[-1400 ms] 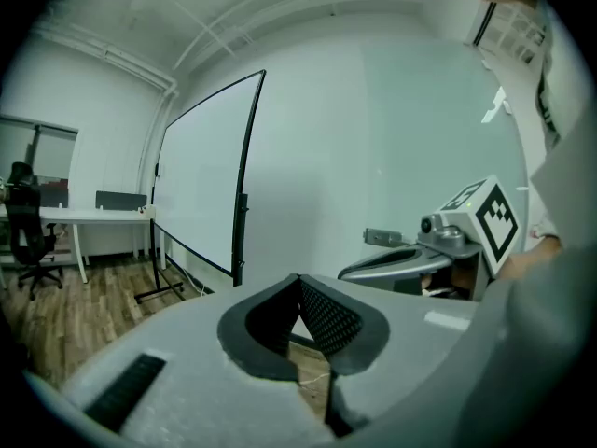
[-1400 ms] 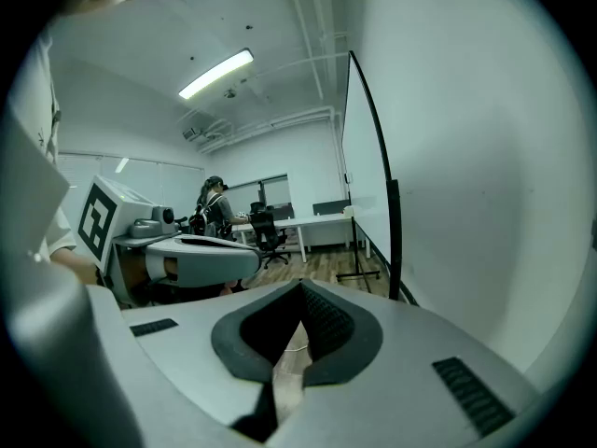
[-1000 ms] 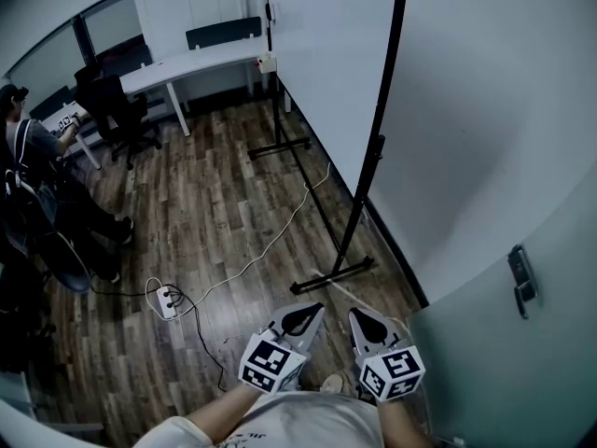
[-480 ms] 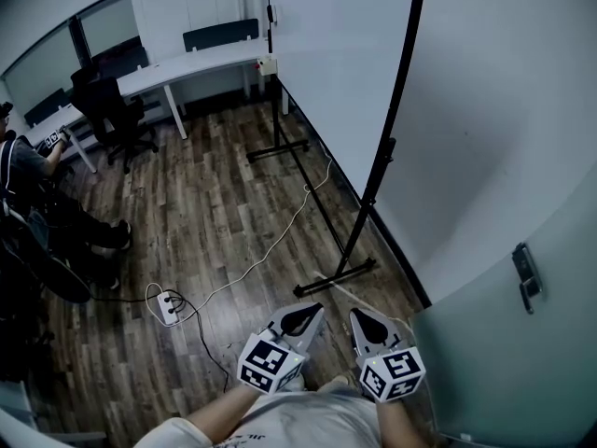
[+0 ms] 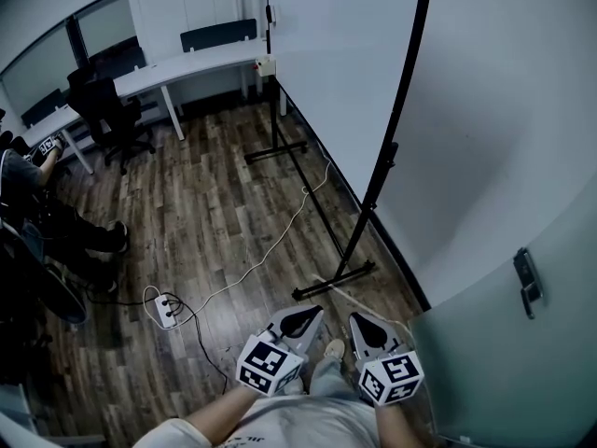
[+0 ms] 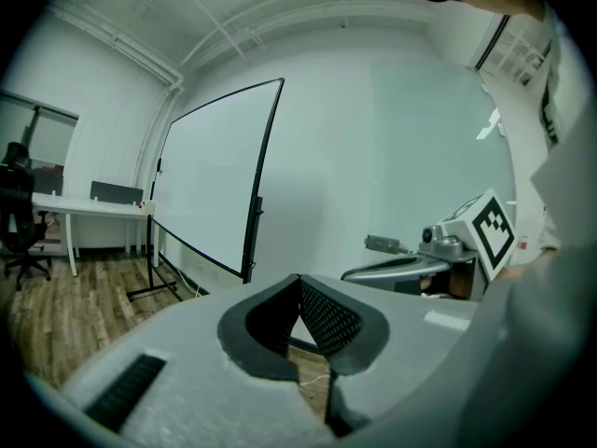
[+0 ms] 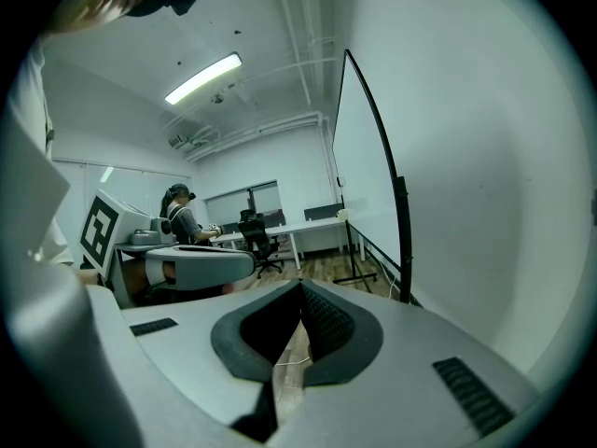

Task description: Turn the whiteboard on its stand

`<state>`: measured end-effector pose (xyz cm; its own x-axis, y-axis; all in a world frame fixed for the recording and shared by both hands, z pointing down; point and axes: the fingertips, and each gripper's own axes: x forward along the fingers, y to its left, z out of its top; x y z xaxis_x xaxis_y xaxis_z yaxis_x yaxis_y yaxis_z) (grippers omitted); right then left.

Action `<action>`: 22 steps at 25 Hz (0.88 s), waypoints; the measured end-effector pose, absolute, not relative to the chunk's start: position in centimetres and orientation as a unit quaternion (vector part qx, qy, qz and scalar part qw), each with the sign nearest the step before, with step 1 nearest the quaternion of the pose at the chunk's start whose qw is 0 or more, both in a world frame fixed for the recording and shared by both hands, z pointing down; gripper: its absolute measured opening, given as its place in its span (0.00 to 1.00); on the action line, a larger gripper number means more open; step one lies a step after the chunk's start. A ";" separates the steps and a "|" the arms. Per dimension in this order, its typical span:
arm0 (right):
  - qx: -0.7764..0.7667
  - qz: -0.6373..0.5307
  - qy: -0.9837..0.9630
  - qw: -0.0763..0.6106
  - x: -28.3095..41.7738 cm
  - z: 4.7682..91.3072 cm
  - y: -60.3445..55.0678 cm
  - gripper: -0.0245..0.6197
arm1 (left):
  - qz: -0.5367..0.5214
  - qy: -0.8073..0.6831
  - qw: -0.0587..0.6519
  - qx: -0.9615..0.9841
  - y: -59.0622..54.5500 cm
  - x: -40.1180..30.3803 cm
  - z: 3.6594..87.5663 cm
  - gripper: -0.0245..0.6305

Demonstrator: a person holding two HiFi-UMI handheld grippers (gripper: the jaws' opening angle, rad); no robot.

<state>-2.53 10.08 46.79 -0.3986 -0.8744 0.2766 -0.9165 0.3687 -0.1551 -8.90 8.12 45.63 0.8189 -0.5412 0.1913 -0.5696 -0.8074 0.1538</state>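
Observation:
A large whiteboard (image 5: 336, 63) in a black frame stands on a black floor stand (image 5: 333, 279) close to the right wall, its near post (image 5: 392, 157) rising ahead of me. It also shows in the left gripper view as the whiteboard (image 6: 210, 185) and in the right gripper view as the whiteboard (image 7: 364, 185). My left gripper (image 5: 303, 317) and right gripper (image 5: 364, 327) are held side by side low in the head view, short of the stand's near foot. Both are shut with nothing between the jaws, as seen on the left gripper (image 6: 298, 283) and the right gripper (image 7: 300, 287).
A power strip (image 5: 168, 308) and a white cable (image 5: 270, 241) lie on the wood floor to the left. A white desk (image 5: 187, 63) and an office chair (image 5: 112, 110) stand at the back. A person (image 5: 19, 175) sits far left. A door with a handle (image 5: 527, 283) is at right.
Both grippers stay shut and almost where they were. The view has shifted a little, and a shoe now shows between the grippers. The seated person has moved further left.

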 end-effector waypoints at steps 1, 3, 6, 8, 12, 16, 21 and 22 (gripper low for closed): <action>0.544 0.142 -0.823 0.075 -2.3 46.9 9.8 0.05 | 0.069 -0.294 0.103 0.948 7.8 -8.7 45.7 0.05; 0.544 0.141 -0.824 0.075 -1.9 47.1 9.2 0.05 | 0.071 -0.296 0.103 0.947 7.1 -8.3 45.9 0.05; 0.541 0.140 -0.825 0.078 -1.0 47.4 8.1 0.05 | 0.074 -0.297 0.104 0.946 5.9 -7.4 46.1 0.05; 0.541 0.139 -0.826 0.079 -0.2 47.3 7.1 0.05 | 0.075 -0.296 0.105 0.946 5.0 -6.6 46.2 0.05; 0.538 0.134 -0.829 0.079 1.8 46.7 4.5 0.05 | 0.073 -0.294 0.103 0.947 2.6 -4.5 45.7 0.05; 0.541 0.132 -0.827 0.082 4.0 46.3 1.9 0.05 | 0.070 -0.292 0.100 0.949 0.0 -2.3 45.3 0.05; 0.536 0.127 -0.830 0.082 6.7 46.0 -1.7 0.05 | 0.068 -0.295 0.096 0.948 -3.3 0.6 45.0 0.05; 0.535 0.127 -0.831 0.082 7.1 45.9 -2.3 0.05 | 0.067 -0.297 0.097 0.948 -3.9 1.0 44.9 0.05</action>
<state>7.12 -2.29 45.87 -0.4147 -0.8685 0.2715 -0.9100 0.3958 -0.1236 0.98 -3.90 44.86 0.8147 -0.5497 0.1849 -0.5757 -0.8050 0.1435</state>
